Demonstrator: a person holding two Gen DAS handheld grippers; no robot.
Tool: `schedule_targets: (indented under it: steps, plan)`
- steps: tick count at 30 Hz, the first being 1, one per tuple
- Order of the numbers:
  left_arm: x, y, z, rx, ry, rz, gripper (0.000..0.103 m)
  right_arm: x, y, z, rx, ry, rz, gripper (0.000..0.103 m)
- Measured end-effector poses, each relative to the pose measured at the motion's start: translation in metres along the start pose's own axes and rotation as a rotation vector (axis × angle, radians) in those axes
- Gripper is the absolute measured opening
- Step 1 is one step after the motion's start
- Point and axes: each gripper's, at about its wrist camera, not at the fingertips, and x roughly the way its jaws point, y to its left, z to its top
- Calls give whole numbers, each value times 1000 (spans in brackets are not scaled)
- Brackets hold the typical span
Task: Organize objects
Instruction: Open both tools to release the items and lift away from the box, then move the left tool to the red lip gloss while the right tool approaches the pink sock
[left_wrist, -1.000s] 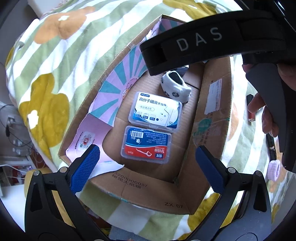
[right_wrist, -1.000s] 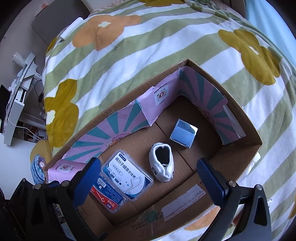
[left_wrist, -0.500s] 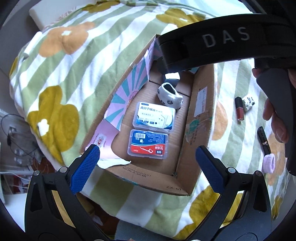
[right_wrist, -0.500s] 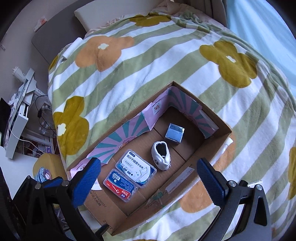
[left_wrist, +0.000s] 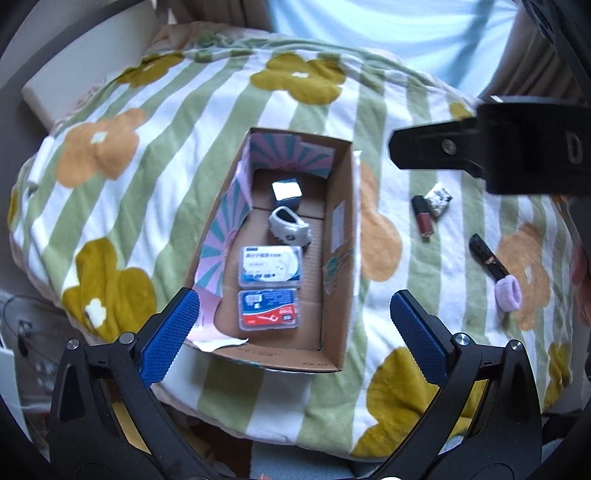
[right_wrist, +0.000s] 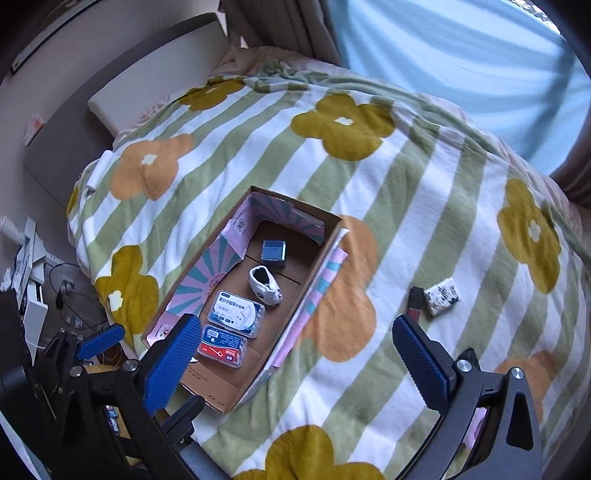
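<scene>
The cardboard box (left_wrist: 334, 258) lies lengthwise on the striped, flower-print blanket (left_wrist: 177, 122), its near end just beyond the left gripper (left_wrist: 293, 325), whose blue-padded jaws stand wide apart with nothing between them. The right gripper (right_wrist: 295, 354) hangs likewise spread and empty, above the box's near right corner.

Inside the box, from near to far, sit a red-labelled floss-pick case (left_wrist: 268, 309), a blue-labelled floss case (left_wrist: 270, 266) just beyond it, a small white baby shoe (left_wrist: 290, 229), and a shiny cube-shaped box (left_wrist: 286, 194) by the far wall.

To the right of the box, well apart from it on the blanket, lie the things not yet stowed: a lilac hair tie (left_wrist: 508, 293) touching a black tube (left_wrist: 487, 256), then farther off a dark red lip-gloss tube (left_wrist: 423, 218) beside a black-and-white speckled block (left_wrist: 438, 198).

Four items appear packed and four remain, so the step in hand looks like reaching for the next loose piece. That likely calls for swinging the right gripper over to the hair tie or a tube and aligning the jaws across its narrow width before closing.
</scene>
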Motion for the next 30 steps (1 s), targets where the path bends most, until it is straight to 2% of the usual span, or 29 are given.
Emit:
schedule_targets:
  steps: [7, 16, 21, 30]
  plan:
    - [-15, -31, 12, 113, -43, -58, 103, -37, -42, -45, 161, -33, -132, 102]
    - [-20, -68, 17, 207, -55, -151, 103, -74, -81, -106, 345, -89, -285, 102]
    - [-19, -88, 19, 257, -58, -183, 103, -84, -93, -133, 414, -98, -317, 102]
    - [-16, -121, 22, 345, -53, -245, 103, -98, -113, -158, 518, -120, -350, 102]
